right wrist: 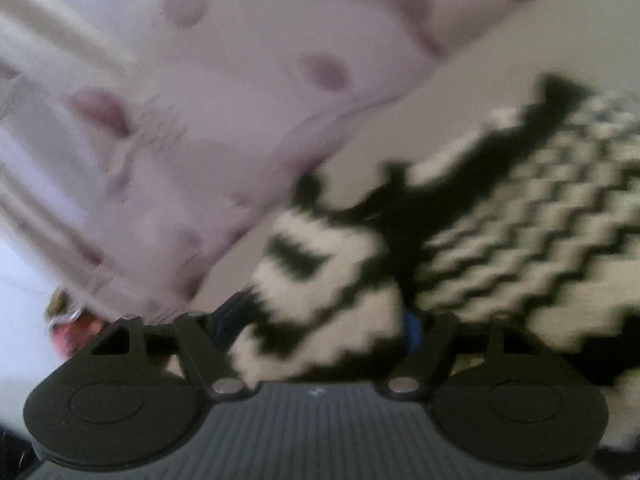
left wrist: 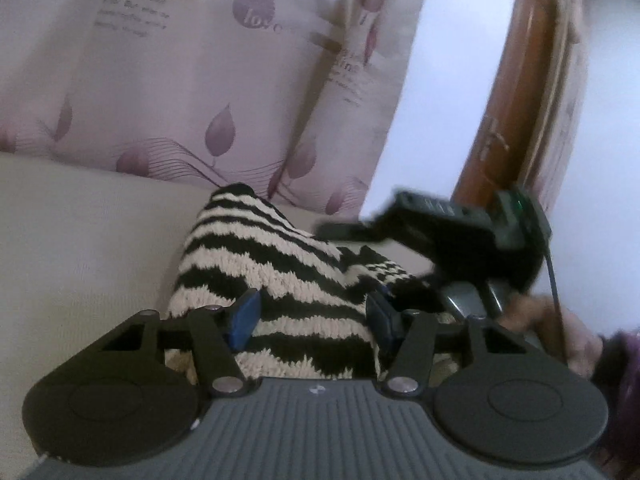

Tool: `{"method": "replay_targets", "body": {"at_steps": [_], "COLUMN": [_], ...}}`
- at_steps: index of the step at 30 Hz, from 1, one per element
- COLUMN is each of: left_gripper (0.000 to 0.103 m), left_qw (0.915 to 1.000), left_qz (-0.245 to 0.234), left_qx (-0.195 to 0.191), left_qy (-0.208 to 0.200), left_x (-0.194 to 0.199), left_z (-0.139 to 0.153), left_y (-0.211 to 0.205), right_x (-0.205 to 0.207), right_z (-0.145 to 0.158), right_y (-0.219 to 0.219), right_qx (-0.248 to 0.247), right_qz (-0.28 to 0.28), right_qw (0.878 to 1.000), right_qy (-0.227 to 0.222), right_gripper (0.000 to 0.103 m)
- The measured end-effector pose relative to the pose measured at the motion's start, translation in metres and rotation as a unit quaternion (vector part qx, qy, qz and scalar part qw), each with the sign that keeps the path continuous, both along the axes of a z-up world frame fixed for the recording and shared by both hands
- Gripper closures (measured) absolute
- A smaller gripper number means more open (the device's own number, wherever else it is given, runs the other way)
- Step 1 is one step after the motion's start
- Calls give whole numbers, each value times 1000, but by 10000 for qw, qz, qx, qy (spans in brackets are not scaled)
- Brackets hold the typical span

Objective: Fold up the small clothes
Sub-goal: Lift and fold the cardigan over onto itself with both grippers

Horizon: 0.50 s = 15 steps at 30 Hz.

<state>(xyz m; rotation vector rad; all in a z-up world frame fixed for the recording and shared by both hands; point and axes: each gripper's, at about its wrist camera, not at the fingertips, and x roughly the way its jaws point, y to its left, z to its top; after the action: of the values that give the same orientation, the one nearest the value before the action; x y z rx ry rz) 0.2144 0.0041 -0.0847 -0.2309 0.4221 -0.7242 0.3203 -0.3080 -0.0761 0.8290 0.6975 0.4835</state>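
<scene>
Left wrist view: striped knit (left wrist: 280,280) bunches between the half-open left tool (left wrist: 316,316), pads astride it; right tool (left wrist: 352,232) hovers beyond, grip unclear.

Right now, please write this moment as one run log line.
step: folding | item: striped knit garment on pale surface | left gripper: fingers open astride knit | right gripper: knit between fingers, grip unclear, blurred

Left wrist view: sweater (left wrist: 280,280) lies on the bed (left wrist: 80,240), bunched up between the left gripper (left wrist: 312,312) fingers. Curtain (left wrist: 180,80) hangs behind the bed. Door (left wrist: 516,100) right of the curtain. Right gripper (left wrist: 340,230) over the sweater's right part. Right wrist view: sweater fold between the fingers of the right gripper, rest spread to the right.
</scene>
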Motion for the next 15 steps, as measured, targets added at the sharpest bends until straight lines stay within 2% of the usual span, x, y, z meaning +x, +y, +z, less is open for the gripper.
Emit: {"method": "replay_targets", "body": {"at_steps": [1,2,4,5,7,10,11,12,15], "left_gripper": [46,45,43,42,33,16,4,1,1], "left_qw": [10000,9999,9998,9998,9995,9975,9963,9954,9953], "left_qz": [26,52,62,103,211,441,551,608,523], "left_qx": [22,3,-139,-158,-190,-443,-510,-566,-669], "left_qy": [-66,-113,-92,-76,-119,-345,-422,-479,-476], "left_x": [-3,-4,-7,-8,-13,-23,-26,-27,-29], "left_z": [-2,-3,0,2,12,36,43,48,58], "left_y": [-1,-2,4,6,10,18,20,20,14], "right_x": [2,3,3,2,2,8,9,10,14], "right_z": [2,3,6,10,24,51,61,72,94], "right_y": [8,13,12,10,-1,-22,-31,-44,-80], "right_qx": [-182,-383,-444,-408,-314,-411,-510,-614,-1069], "right_qz": [75,69,-21,-61,-115,-133,-140,-142,-150], "right_qw": [9998,9992,9986,9984,9976,9952,9939,9924,9873], "right_qy": [-27,-84,-275,-378,-614,-874,-971,-1053,-1169], "right_gripper": [75,78,84,85,86,86,86,86,86]}}
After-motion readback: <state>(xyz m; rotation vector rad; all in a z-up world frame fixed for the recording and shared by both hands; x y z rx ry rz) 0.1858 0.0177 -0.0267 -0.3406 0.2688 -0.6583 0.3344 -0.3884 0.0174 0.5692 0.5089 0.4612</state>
